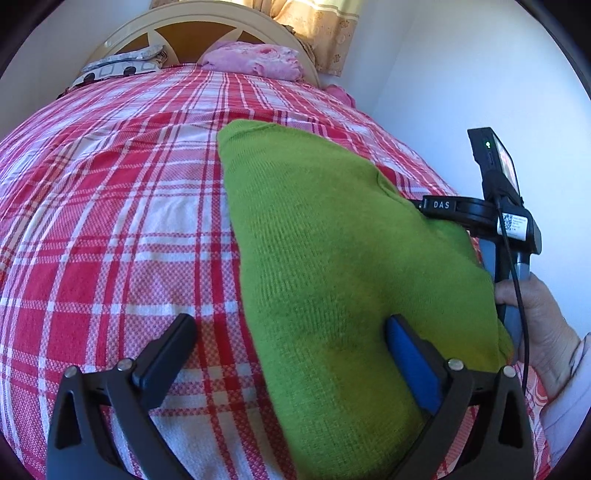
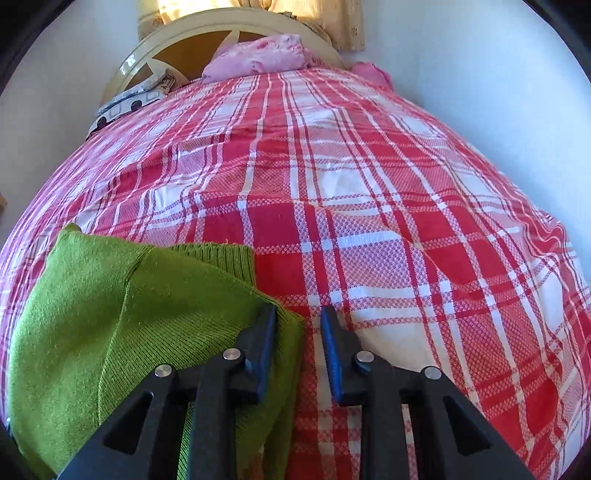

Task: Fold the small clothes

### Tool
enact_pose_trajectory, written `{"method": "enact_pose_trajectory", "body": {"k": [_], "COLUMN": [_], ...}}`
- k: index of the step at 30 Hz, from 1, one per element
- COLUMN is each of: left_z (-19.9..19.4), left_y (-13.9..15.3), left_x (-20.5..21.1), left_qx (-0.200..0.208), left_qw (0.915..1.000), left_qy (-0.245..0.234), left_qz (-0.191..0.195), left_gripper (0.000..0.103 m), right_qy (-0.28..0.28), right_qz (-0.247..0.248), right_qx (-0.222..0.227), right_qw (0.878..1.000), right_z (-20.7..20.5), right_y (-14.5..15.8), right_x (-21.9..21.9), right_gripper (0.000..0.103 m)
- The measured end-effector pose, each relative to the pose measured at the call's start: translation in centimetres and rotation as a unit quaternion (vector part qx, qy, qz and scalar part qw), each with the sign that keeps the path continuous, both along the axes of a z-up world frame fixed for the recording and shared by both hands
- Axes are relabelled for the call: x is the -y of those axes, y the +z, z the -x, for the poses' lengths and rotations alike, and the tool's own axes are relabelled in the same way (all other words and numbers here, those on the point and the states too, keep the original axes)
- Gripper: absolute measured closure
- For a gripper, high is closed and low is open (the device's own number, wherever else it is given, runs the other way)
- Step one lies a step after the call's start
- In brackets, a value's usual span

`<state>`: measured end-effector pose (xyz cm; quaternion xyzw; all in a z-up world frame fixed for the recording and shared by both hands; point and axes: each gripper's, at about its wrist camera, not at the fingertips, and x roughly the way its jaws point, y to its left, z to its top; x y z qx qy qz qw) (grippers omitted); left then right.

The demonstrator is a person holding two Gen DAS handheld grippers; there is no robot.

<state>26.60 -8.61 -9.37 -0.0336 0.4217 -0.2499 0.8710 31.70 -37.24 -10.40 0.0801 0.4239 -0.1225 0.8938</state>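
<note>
A green knit garment [image 1: 314, 240] lies folded on the red and white checked bedspread [image 1: 110, 221]. My left gripper [image 1: 290, 325] stands wide open over the garment's near left edge, its blue-padded right finger above the knit and its left finger above the bedspread. In the right wrist view the garment [image 2: 110, 314] fills the lower left, with its ribbed hem toward the bed's middle. My right gripper [image 2: 299, 314] is open by a narrow gap at the garment's right corner. A strip of green lies in that gap and the pads do not press it.
A person's hand [image 1: 535, 314] holds the right gripper's handle [image 1: 517, 236] at the garment's right side. Pink bedding [image 2: 258, 55] and a patterned pillow [image 2: 129, 99] lie by the cream headboard [image 2: 177, 33]. A white wall [image 2: 480, 74] runs along the bed's right side.
</note>
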Motion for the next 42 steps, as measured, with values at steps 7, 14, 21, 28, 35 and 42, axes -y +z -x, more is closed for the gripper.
{"method": "enact_pose_trajectory", "body": {"k": [7,14,21,28,35,42], "left_z": [0.0,0.0,0.0,-0.2,0.8,3.3], "left_y": [-0.1,-0.1,-0.2,-0.2,0.2,2.2], "left_x": [0.0,0.1,0.3,0.7,0.2,-4.5], "left_qx": [0.001,0.002,0.004,0.006,0.006,-0.019], "left_qw": [1.0,1.0,0.9997,0.9992,0.9985,0.9984], "left_qy": [-0.001,0.0,0.001,0.003,0.023,0.022], "left_qz": [-0.006,-0.008,-0.024,-0.04,-0.049,0.05], "left_gripper": [0.0,0.0,0.0,0.0,0.0,0.004], "right_qy": [-0.003,-0.006,-0.035,0.007,0.04,0.021], "right_qz": [-0.018,-0.019,-0.042,-0.039,-0.03,-0.031], "right_qx": [0.024,0.031,0.009,0.091,0.133,0.117], "right_qw": [1.0,0.999,0.998,0.995,0.99,0.992], "right_z": [0.0,0.1,0.4,10.3,17.0,19.0], "right_y": [-0.4,-0.3,0.5,6.3,7.0,5.8], "right_x": [0.4,0.5,1.8,-1.1,-6.2,-5.9], "right_gripper": [0.076,0.071,0.048,0.047,0.027,0.023]}}
